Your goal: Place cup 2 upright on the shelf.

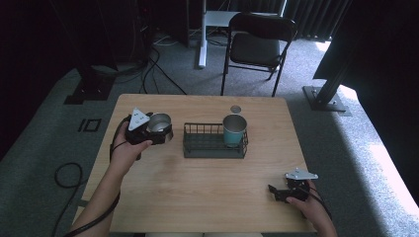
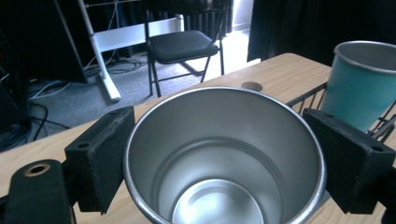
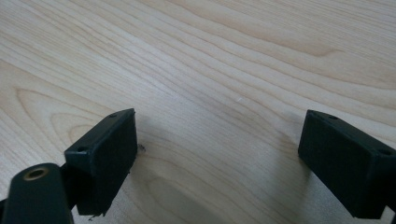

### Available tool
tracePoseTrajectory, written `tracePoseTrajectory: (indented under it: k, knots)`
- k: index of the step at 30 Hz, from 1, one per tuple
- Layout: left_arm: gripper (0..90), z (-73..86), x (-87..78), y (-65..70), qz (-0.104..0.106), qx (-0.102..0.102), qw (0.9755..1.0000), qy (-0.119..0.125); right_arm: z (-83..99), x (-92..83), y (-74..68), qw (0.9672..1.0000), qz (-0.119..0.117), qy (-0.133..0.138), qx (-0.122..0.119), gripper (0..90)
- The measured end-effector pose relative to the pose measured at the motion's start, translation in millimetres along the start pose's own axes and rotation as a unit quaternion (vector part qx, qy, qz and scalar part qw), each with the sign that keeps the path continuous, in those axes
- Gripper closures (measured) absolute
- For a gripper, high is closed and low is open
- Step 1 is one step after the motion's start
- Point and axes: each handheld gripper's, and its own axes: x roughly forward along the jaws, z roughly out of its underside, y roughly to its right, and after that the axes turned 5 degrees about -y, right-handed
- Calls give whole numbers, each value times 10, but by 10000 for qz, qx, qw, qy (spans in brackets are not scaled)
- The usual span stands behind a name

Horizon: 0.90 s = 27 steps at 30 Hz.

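Dark curtains and a folding chair (image 1: 257,42) stand behind the pale wooden worktop (image 1: 197,197). Left tool (image 1: 157,129) grips the steel cup (image 1: 159,123) by its sides, lifted just left of the wire basket (image 1: 212,148), where a teal cup (image 1: 234,129) already stands. Right tool (image 1: 274,192) rests wide open and empty on the wood. Likely next: carry the steel cup over the rim and lower it into the free left half

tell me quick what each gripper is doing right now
left gripper: shut on the steel cup, held left of the wire rack.
right gripper: open, nothing between its jaws, low over the table.
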Motion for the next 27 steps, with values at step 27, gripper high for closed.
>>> tracePoseTrajectory:
  k: [27]
  knots:
    - [139, -449, 395, 411, 787, 540, 9953, 166, 0, 0, -1, 10000, 0, -1, 3, 114]
